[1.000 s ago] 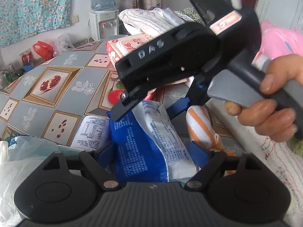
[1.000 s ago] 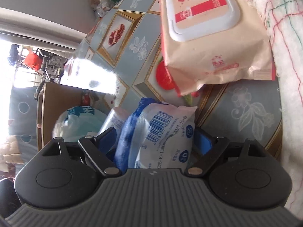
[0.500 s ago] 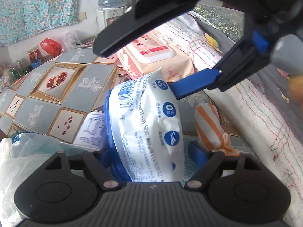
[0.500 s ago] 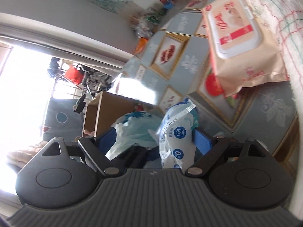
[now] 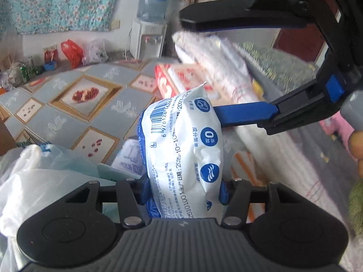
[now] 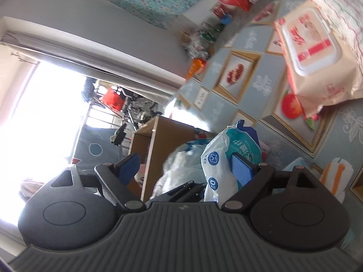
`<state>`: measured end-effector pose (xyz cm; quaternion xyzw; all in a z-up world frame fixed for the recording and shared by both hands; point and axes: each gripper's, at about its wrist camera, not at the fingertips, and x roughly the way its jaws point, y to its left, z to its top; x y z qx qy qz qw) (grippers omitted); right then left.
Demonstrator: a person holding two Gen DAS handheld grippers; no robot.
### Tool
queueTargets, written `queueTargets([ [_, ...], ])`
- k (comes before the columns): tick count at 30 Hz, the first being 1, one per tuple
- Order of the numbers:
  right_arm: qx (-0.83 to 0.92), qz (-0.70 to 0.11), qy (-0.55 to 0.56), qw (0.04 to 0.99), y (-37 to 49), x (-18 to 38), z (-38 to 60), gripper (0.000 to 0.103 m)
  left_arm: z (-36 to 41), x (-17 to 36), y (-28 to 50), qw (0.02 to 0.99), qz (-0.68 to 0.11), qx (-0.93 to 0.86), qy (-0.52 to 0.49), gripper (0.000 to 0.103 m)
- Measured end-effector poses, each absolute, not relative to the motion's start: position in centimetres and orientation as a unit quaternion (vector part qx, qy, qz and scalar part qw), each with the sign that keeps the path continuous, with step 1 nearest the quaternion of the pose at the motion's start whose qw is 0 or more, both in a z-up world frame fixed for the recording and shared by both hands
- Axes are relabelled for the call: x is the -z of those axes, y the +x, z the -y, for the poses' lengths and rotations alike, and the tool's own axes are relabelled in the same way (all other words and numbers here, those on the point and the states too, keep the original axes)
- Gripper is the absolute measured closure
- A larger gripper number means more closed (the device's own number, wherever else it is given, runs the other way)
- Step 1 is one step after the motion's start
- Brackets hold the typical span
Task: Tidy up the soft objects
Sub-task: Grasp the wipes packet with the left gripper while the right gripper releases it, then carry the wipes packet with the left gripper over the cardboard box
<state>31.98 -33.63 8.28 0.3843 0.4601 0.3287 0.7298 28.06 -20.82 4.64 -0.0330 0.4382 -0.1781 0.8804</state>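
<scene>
— What changed?

— My left gripper [image 5: 183, 192] took over the white-and-blue plastic wipes pack [image 5: 183, 149]; its fingers were closing onto it. My right gripper [image 6: 183, 170], fingers spread, had let go.

— Where was it?

— Upright above the patterned desk [image 5: 74, 113], handoff looking done.

The white-and-blue wipes pack [image 5: 181, 149] at the centre of the left wrist frame is glossy, crinkled plastic film, and the plastic bag [image 5: 38, 176] at lower left is thin, translucent and wrinkled. The tablecloth [image 5: 74, 111] looks smooth with a slight sheen. In the right wrist frame's upper right, the beige pack [image 6: 317, 68] is soft matt film with a smooth hard plastic lid, and the cabinet [image 6: 156, 149] at centre looks like matt wood.
</scene>
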Motion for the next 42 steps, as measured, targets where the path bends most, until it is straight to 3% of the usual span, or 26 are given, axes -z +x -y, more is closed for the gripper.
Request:
queueTargets([
  [13, -0.368, -0.357, 0.396, 0.762, 24.8, -15.3, 35.0, 0.016, 15.4, -10.3, 21.9, 0.892, -0.366, 0.219, -0.153, 0.05],
  [21, -0.353, -0.391, 0.383, 0.759, 23.7, -10.8, 30.2, 0.016, 9.8, -10.1, 19.0, 0.897, -0.348, 0.18, -0.204, 0.05],
  [28, -0.385, -0.398, 0.502, 0.664, 25.4, -5.5, 27.5, 0.017, 8.7, -11.8, 17.1, 0.891, -0.322, 0.221, -0.231, 0.05],
  [38, -0.493, -0.332, 0.559, 0.578, 23.2, -8.5, 26.8, 0.015, 7.5, -13.6, 15.4, 0.843, -0.279, 0.336, -0.313, 0.05],
  [40, -0.51, -0.319, 0.556, 0.574, 22.3, -9.5, 26.6, 0.018, 7.5, -13.7, 15.1, 0.837, -0.277, 0.348, -0.319, 0.05],
  [42, -0.52, -0.305, 0.546, 0.582, 21.5, -10.6, 26.7, 0.032, 7.5, -13.7, 14.8, 0.835, -0.277, 0.35, -0.322, 0.049],
])
